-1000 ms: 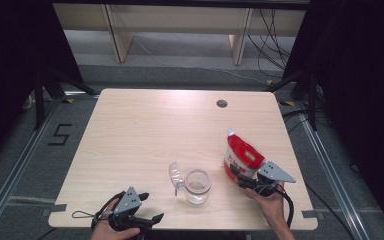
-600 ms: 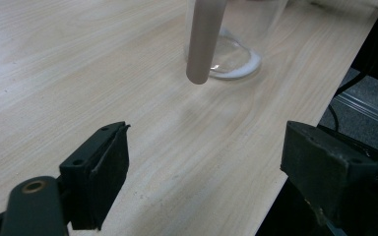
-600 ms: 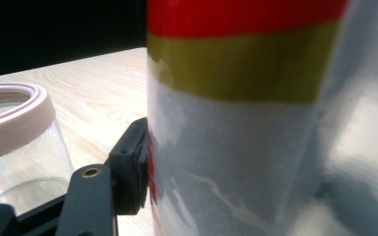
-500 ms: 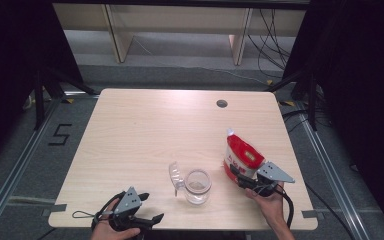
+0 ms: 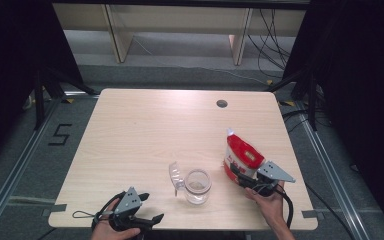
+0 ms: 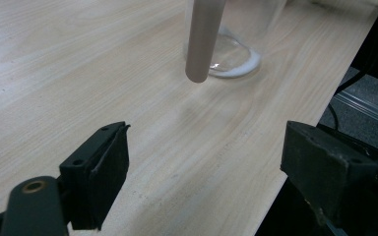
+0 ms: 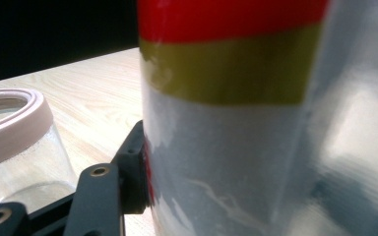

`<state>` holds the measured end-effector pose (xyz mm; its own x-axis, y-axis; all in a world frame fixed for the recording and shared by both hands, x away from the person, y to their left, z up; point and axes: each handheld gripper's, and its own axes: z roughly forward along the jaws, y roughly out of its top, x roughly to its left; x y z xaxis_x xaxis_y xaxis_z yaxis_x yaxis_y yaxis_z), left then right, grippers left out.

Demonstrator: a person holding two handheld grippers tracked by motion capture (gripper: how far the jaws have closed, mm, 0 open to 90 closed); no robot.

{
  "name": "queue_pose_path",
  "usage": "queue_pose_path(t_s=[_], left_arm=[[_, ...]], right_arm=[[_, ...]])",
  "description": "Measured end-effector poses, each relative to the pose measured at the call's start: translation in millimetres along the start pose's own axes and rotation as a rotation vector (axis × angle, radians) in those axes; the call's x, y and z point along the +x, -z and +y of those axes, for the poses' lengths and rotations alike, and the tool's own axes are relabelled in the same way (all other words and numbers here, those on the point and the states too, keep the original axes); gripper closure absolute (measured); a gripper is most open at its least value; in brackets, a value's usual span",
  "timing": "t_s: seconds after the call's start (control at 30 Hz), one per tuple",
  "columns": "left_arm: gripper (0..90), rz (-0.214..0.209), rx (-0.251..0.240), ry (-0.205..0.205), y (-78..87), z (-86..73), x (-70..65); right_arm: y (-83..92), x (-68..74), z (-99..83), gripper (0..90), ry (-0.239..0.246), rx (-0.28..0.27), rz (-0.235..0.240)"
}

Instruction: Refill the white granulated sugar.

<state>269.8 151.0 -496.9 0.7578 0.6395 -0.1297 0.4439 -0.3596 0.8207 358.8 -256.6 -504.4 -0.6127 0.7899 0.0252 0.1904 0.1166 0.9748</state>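
Note:
A red and white pouch (image 5: 240, 154) stands upright at the table's front right. My right gripper (image 5: 236, 172) reaches it from the front, and its jaws have just been closing with the pouch between them. In the right gripper view the left pad (image 7: 135, 167) presses on the pouch (image 7: 226, 123); the other jaw is hidden behind it. A clear glass jar (image 5: 197, 186) stands left of the pouch, its hinged lid (image 5: 174, 175) flipped open. My left gripper (image 5: 150, 207) lies at the front edge, open and holding nothing (image 6: 202, 162), with the jar (image 6: 231, 54) ahead of it.
The pale wooden table (image 5: 145, 130) has a round cable hole (image 5: 222, 103) at the back right. Beyond it stand wooden shelf legs (image 5: 115, 35) and loose cables (image 5: 272, 35). A "5" mark (image 5: 60, 134) is taped on the floor at left.

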Motion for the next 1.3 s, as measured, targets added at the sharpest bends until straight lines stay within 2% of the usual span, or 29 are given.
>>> queue_pose_path(t_s=[0.03,0.07,0.17,0.2,0.3,0.33,0.37,0.4,0.43,0.5,0.53,0.6,0.7,0.73,0.77,0.8,0.83,0.9,0.93,0.97,1.03,1.07,1.1,1.17,1.23,1.3], left_arm=[[18.1,-0.002,-0.011,0.001,-0.6,-0.5,0.2],[18.1,-0.002,-0.010,0.001,-0.5,-0.5,0.2],[18.1,0.003,0.004,-0.002,0.9,0.3,-0.2],[18.1,0.003,0.003,-0.005,0.9,0.4,-0.2],[18.1,0.006,0.001,-0.004,0.3,0.0,0.1],[18.1,0.013,0.010,-0.028,0.7,-0.3,2.5],[18.1,0.007,-0.002,-0.006,0.3,-0.4,0.9],[18.1,0.008,-0.001,-0.008,0.3,-0.4,1.1],[18.1,0.007,-0.006,-0.001,-0.2,-0.7,0.6],[18.1,0.010,0.003,-0.012,0.5,-0.6,1.1],[18.1,0.015,0.012,-0.027,0.6,-0.5,2.3],[18.1,0.012,0.005,-0.013,0.9,-0.3,1.4],[18.1,0.007,-0.002,-0.008,0.6,-0.6,0.9],[18.1,0.007,-0.002,-0.008,0.3,-0.8,1.3],[18.1,0.008,0.002,-0.014,0.9,-0.4,1.3],[18.1,0.009,0.002,-0.014,1.2,-0.2,1.3],[18.2,0.009,-0.002,-0.015,1.4,-0.2,1.4],[18.1,0.014,0.003,-0.006,3.2,0.9,1.8],[18.1,0.022,0.005,-0.026,3.8,0.6,4.4],[18.1,0.012,-0.013,-0.004,3.1,0.8,2.9],[18.2,0.015,-0.007,0.000,3.9,1.0,3.1],[18.1,0.014,-0.006,-0.001,3.9,1.0,3.1],[18.1,0.014,-0.005,-0.002,3.9,0.9,3.0],[18.1,0.012,-0.013,-0.002,2.8,0.1,2.8],[18.1,0.010,0.002,-0.018,3.5,0.3,3.8],[18.1,0.012,0.003,-0.016,3.6,0.2,3.4]], right_arm=[[0.1,0.4,0.2,44.6,-0.006,-0.001,-0.002],[1.1,-0.1,0.5,44.8,-0.005,0.011,-0.002],[0.7,-0.4,1.2,45.4,-0.014,-0.003,0.009],[2.5,-1.1,2.0,45.5,-0.008,0.019,0.017],[5.3,2.6,3.0,46.0,-0.044,0.030,-0.004],[5.7,2.6,3.5,46.0,-0.033,0.034,0.005],[6.6,2.5,4.3,46.2,-0.025,0.041,0.004],[6.0,3.8,3.9,46.3,-0.036,0.028,0.004],[7.4,3.3,4.8,46.4,-0.031,0.037,0.003],[7.6,1.7,5.2,46.5,-0.019,0.039,0.008],[9.5,2.8,5.8,46.6,-0.033,0.051,0.007],[10.8,1.2,6.2,46.7,-0.007,0.045,0.012],[14.3,1.3,6.9,46.9,0.004,0.050,0.008],[16.0,2.2,7.4,47.0,-0.013,0.061,0.027],[15.5,2.0,7.1,47.1,0.009,0.034,0.010],[16.8,4.2,7.1,47.1,-0.020,0.047,0.023],[18.3,5.9,7.6,47.2,-0.029,0.057,0.021],[18.3,5.7,8.7,47.4,-0.009,0.046,0.030],[19.9,7.3,9.7,47.5,-0.005,0.066,0.026],[19.4,7.0,10.3,47.6,0.012,0.057,0.038],[20.4,9.1,10.4,47.7,0.006,0.066,0.037],[20.8,7.5,11.2,47.7,0.038,0.070,0.034],[21.1,8.9,11.1,47.8,0.025,0.074,0.036],[20.4,9.4,10.6,47.8,0.029,0.062,0.035],[20.1,9.7,10.1,47.9,0.023,0.060,0.035],[20.5,8.8,9.3,47.8,0.008,0.058,0.045]])
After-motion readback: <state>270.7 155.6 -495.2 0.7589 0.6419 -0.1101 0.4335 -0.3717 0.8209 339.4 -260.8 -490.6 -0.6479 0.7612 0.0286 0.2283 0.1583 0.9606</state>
